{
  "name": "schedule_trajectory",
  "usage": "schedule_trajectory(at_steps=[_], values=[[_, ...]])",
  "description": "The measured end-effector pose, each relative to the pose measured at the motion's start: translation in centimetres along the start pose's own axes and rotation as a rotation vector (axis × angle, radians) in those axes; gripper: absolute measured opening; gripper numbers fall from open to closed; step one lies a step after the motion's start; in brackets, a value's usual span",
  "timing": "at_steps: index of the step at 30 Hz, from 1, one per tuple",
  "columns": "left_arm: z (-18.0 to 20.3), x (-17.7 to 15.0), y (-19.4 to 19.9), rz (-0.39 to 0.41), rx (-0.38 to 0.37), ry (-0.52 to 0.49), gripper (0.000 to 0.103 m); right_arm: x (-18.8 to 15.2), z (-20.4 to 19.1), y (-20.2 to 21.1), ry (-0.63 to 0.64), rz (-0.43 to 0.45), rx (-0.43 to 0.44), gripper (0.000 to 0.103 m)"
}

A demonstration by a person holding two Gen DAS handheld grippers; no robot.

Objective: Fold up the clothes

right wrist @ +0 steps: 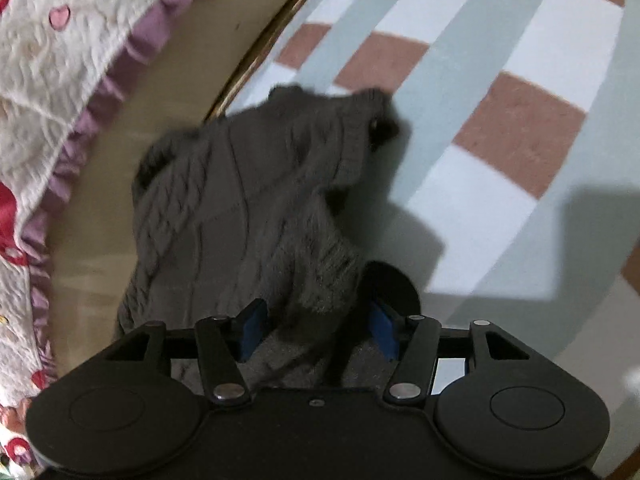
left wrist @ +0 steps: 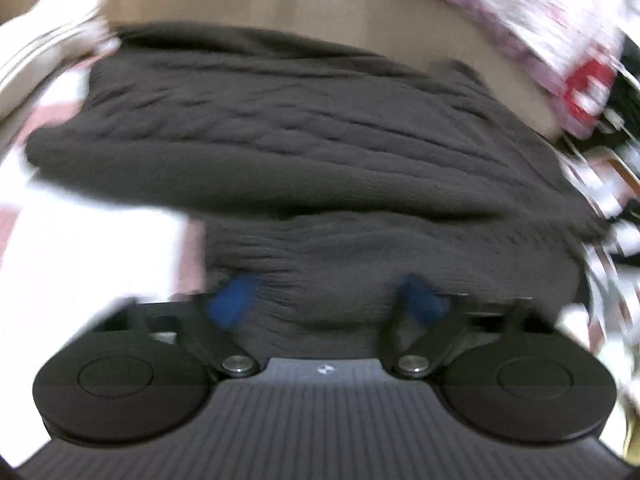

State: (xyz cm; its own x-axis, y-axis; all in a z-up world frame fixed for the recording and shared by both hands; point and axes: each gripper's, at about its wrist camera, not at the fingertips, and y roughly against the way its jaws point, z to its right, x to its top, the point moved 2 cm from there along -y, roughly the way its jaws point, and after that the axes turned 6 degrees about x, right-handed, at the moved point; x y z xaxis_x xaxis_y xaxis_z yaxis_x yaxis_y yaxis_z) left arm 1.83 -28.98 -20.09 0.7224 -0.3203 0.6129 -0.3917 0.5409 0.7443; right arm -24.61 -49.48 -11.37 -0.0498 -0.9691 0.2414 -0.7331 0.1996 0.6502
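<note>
A checked blanket (right wrist: 520, 128) in pale blue, white and brown covers the bed, bordered by a wooden board (right wrist: 100, 240). A dark grey knitted sweater (right wrist: 240, 208) lies bunched across the board's edge and the blanket. The right claw (right wrist: 318, 328) stands released, its blue pads apart with knit between them. The left claw (left wrist: 328, 300) is likewise released above the sweater's (left wrist: 304, 152) ribbed part, blurred. A heart-patterned quilt (right wrist: 60, 60) lies beyond the board.
</note>
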Motion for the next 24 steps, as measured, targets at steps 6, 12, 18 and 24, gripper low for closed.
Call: schedule_trajectory(at_steps=[6, 12, 18, 24], values=[[-0.6, 0.7, 8.2, 0.15, -0.279, 0.132, 0.0, -1.3, -4.4, 6.6, 0.328, 0.134, 0.025, 0.008], [-2.2, -2.0, 10.4, 0.045, -0.248, 0.164, 0.0, -2.2, -3.7, 10.4, 0.32, 0.34, -0.292, 0.024], [-2.5, -4.4, 6.4, -0.098, -0.025, 0.14, 0.02, -4.2, -7.0, 7.3, 0.425, 0.134, 0.135, 0.052], [-4.6, -2.6, 4.0, -0.024, 0.107, 0.231, 0.071, -9.7, -11.3, -0.1, 0.76, -0.188, 0.113, 0.052]])
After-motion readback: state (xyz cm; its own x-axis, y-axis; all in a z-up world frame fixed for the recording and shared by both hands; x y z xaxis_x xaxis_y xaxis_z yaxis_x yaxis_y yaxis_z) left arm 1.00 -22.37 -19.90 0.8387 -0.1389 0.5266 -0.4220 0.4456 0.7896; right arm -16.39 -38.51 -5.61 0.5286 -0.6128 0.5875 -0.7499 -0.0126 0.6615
